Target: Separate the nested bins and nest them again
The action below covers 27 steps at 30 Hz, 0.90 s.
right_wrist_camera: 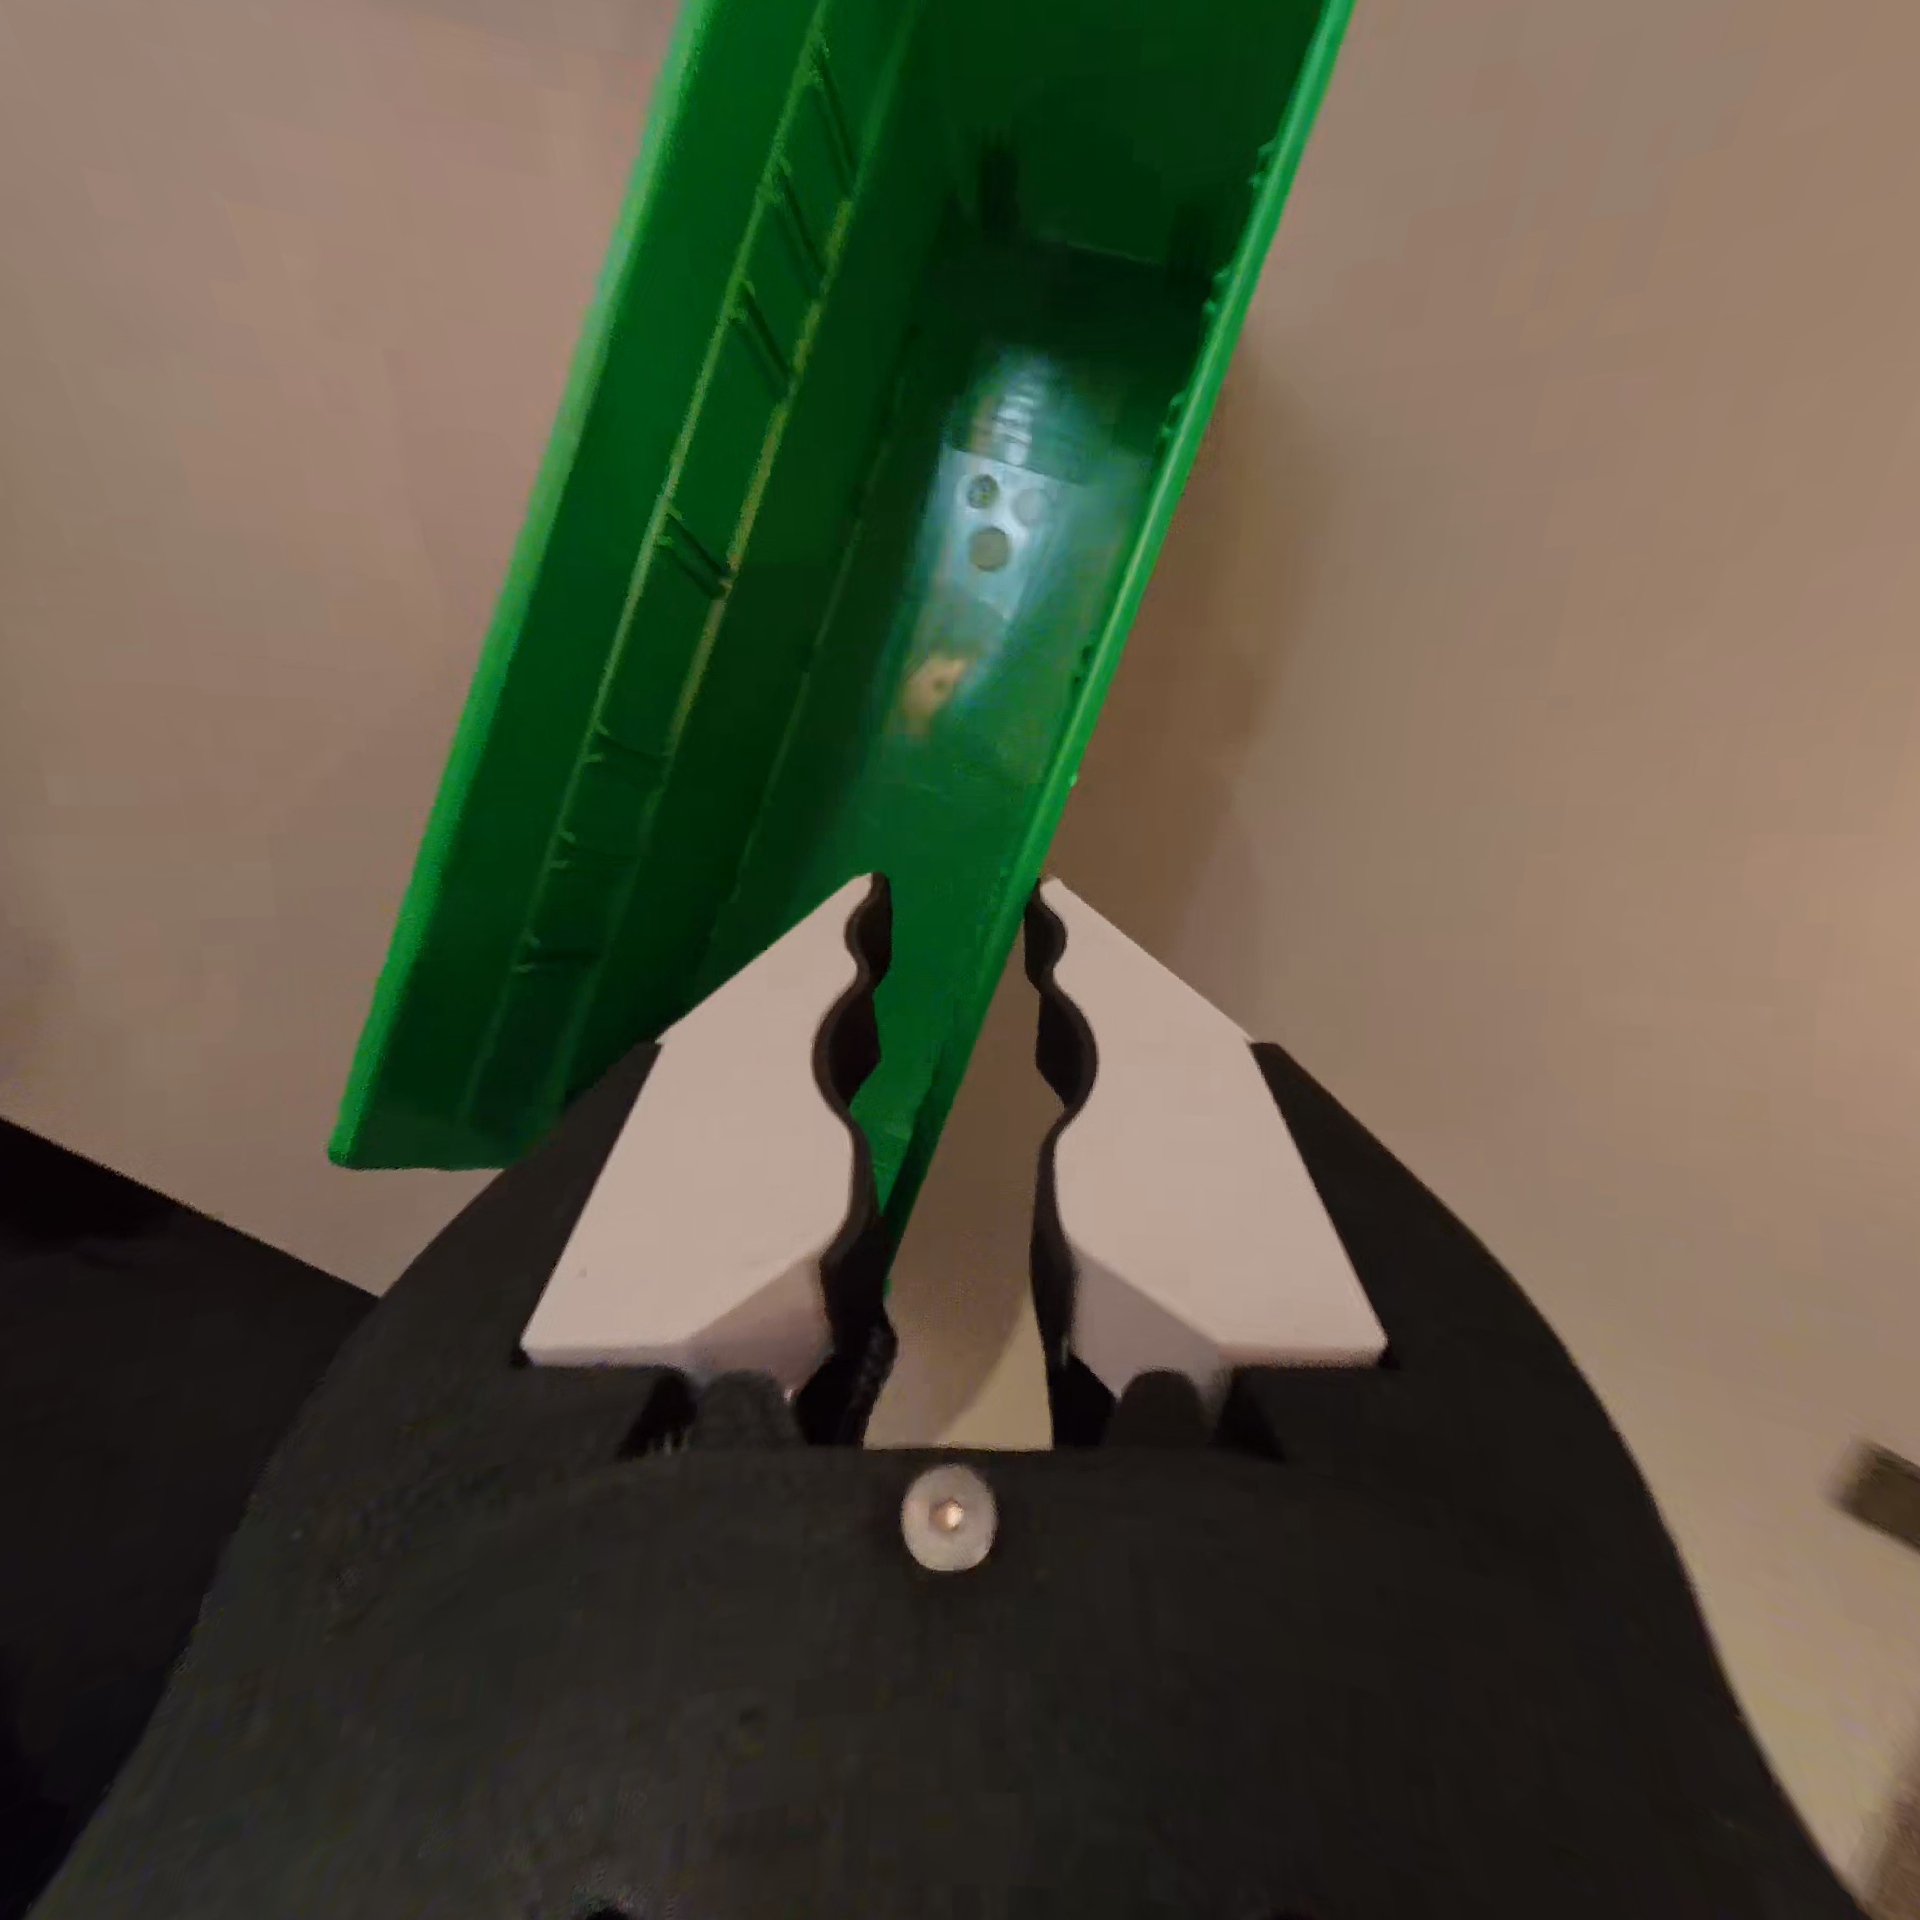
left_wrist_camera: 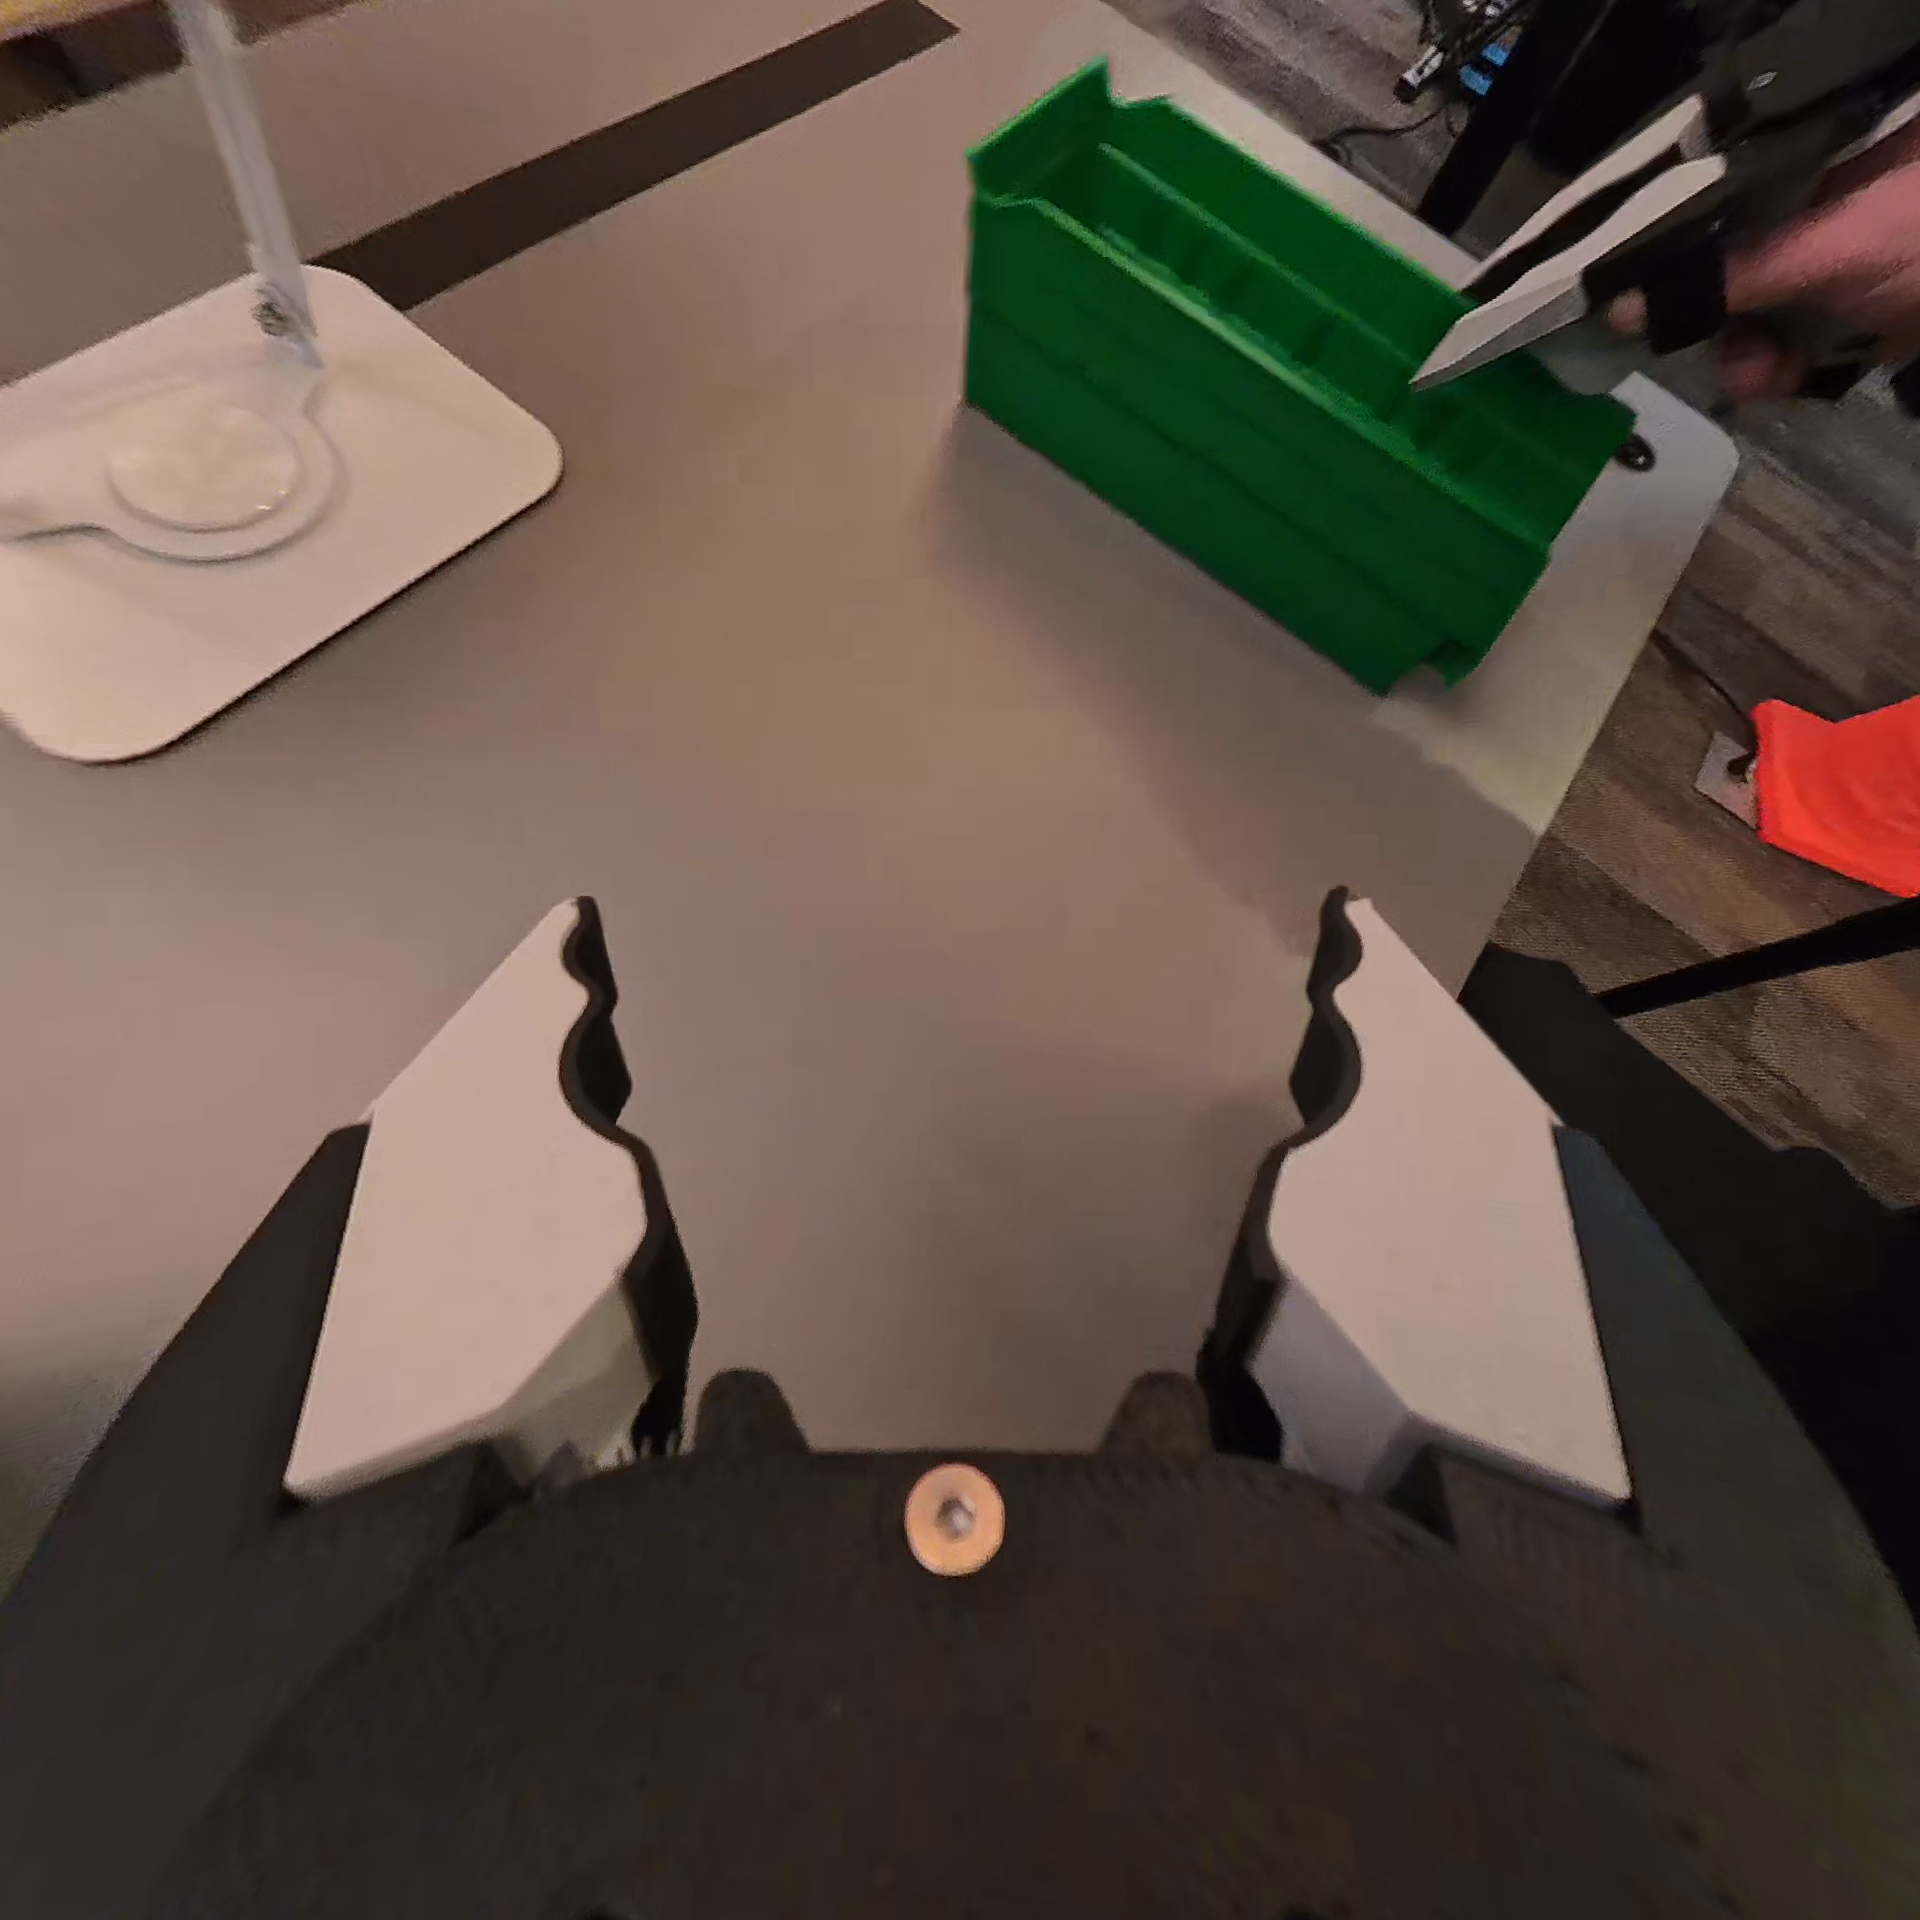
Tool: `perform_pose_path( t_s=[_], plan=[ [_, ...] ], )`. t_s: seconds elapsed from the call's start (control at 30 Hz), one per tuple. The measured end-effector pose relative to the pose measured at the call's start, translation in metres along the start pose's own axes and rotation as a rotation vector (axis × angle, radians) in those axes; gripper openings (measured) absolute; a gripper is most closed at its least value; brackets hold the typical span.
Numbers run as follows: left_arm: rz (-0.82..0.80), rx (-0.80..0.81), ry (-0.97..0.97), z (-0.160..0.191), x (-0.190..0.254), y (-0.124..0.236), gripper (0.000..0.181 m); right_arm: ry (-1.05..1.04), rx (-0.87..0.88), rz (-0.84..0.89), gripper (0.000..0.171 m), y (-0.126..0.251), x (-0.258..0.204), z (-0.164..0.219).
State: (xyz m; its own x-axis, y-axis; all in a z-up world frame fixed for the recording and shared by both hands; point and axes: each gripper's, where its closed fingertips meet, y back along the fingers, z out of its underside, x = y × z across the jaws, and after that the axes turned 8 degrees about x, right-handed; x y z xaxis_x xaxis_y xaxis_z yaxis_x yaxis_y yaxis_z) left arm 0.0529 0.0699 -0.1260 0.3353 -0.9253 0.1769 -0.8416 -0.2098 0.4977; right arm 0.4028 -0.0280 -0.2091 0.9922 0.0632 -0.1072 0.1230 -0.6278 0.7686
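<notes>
bins (left_wrist_camera: 1195,436): glossy green plastic | table (left_wrist_camera: 727,727): smooth matt | floor (left_wrist_camera: 1766,644): wood-look

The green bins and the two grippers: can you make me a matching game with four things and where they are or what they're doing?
Things:
1. green bins
2. left gripper
3. right gripper
4. white lamp base

Places or states:
A. open over bare table
B. far left on the table
C. nested, near the table's right edge
D. fingers either side of a bin wall

Pairs: 1-C, 2-A, 3-D, 4-B
</notes>
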Motion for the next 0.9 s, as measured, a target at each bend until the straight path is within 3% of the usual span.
perform_pose_path(
  t_s=[0.23,0.47,0.57,0.67,0.77,0.9],
  plan=[
    [0.079,-0.003,0.067,-0.012,0.017,-0.056,0.134,0.084,0.055,-0.254,0.073,-0.035,-0.152,-0.021],
    [0.057,-0.045,0.09,-0.032,-0.001,-0.091,0.141,0.182,0.113,-0.518,0.087,-0.045,-0.277,-0.025],
    [0.018,-0.128,-0.044,-0.027,0.0,-0.112,0.151,0.228,0.094,-0.523,0.09,-0.044,-0.29,-0.018],
    [-0.025,-0.299,-0.216,0.0,-0.007,-0.136,0.158,0.175,0.127,-0.549,0.086,-0.038,-0.292,-0.018],
    [0.059,-0.434,-0.22,0.029,0.002,-0.156,0.158,0.18,0.102,-0.557,0.086,-0.04,-0.292,-0.004],
    [0.128,-0.43,-0.168,0.027,0.017,-0.164,0.125,0.193,0.072,-0.579,0.082,-0.045,-0.295,0.009]
  ],
)
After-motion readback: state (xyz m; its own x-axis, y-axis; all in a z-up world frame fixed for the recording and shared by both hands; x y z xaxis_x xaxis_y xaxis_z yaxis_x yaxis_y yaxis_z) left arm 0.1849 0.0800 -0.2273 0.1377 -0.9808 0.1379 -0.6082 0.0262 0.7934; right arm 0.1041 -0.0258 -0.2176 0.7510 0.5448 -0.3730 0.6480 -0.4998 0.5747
